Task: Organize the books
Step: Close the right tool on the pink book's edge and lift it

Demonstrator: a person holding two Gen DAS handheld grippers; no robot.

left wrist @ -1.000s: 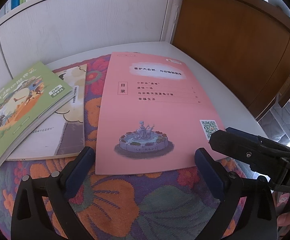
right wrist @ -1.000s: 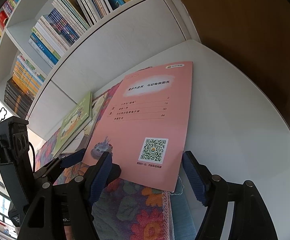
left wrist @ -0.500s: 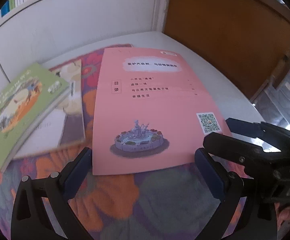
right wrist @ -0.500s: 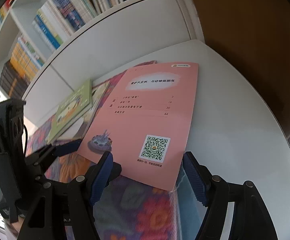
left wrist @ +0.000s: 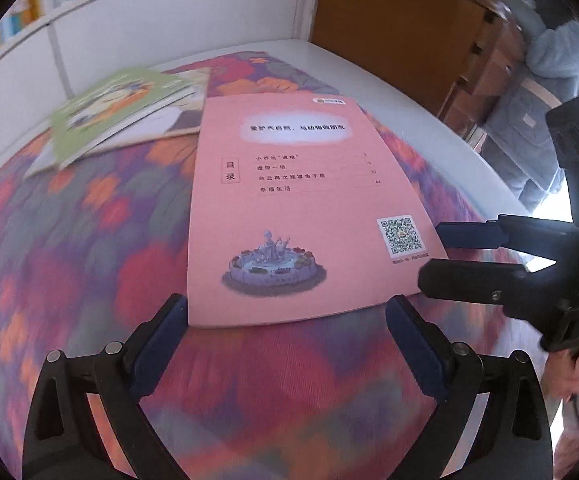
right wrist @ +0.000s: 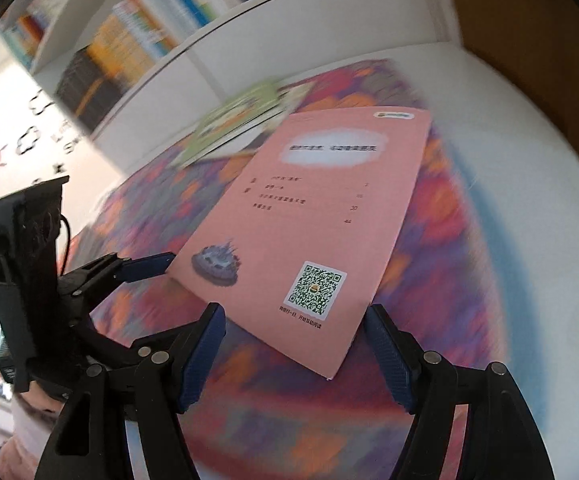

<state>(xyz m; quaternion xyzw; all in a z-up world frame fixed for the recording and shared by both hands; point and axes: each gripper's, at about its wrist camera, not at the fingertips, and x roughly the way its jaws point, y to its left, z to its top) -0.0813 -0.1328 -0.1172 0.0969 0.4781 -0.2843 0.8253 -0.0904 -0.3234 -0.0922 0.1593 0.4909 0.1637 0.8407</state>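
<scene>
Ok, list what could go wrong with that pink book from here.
1. The pink book looks thin and lies flat on the floral cloth; a gripper may snag cloth with it.
2. Left gripper and right gripper, both open, flank its near edge and could collide.
3. Its far corner sits near the green book stack.

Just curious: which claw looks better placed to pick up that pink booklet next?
Probably the left claw: it is open and squarely straddles the near edge of the pink booklet. The right claw, also open, faces only its near corner.
</scene>
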